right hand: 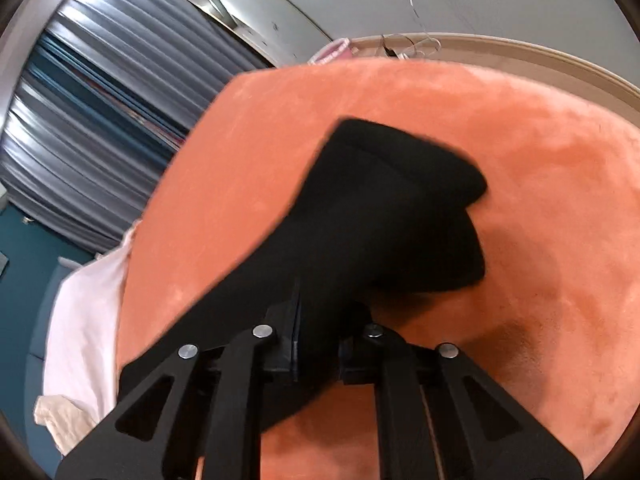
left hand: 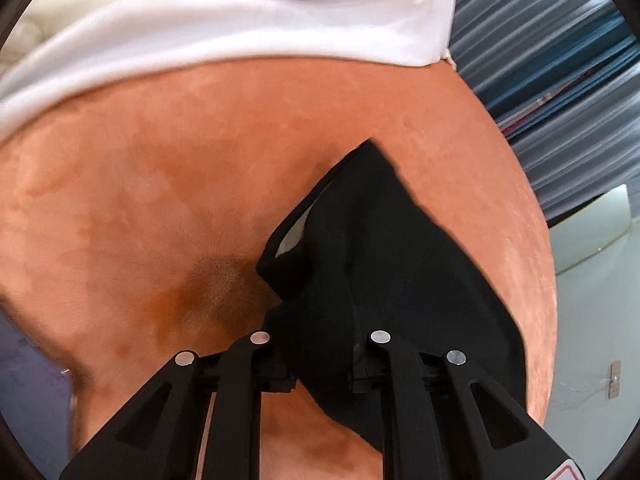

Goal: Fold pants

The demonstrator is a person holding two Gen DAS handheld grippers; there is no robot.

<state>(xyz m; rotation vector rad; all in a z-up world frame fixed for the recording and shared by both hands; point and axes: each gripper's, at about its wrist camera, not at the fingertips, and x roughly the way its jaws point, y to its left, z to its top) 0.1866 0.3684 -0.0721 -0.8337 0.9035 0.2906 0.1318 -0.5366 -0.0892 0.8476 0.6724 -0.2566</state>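
Black pants (left hand: 372,248) lie bunched on an orange velvety surface (left hand: 160,184). In the left wrist view my left gripper (left hand: 322,376) is shut on a fold of the black cloth, which hangs out past the fingers and drapes away to the upper right. A pale label shows inside one edge. In the right wrist view my right gripper (right hand: 318,344) is shut on another part of the black pants (right hand: 384,216), whose cloth rises in a thick roll ahead of the fingers. The fingertips of both grippers are hidden by fabric.
A white sheet (left hand: 240,12) lies along the far side of the orange surface, seen also as white cloth (right hand: 84,312) at the left. Grey pleated curtains (right hand: 80,120) hang behind. A pale wall and a beige rim (right hand: 520,50) border the far edge.
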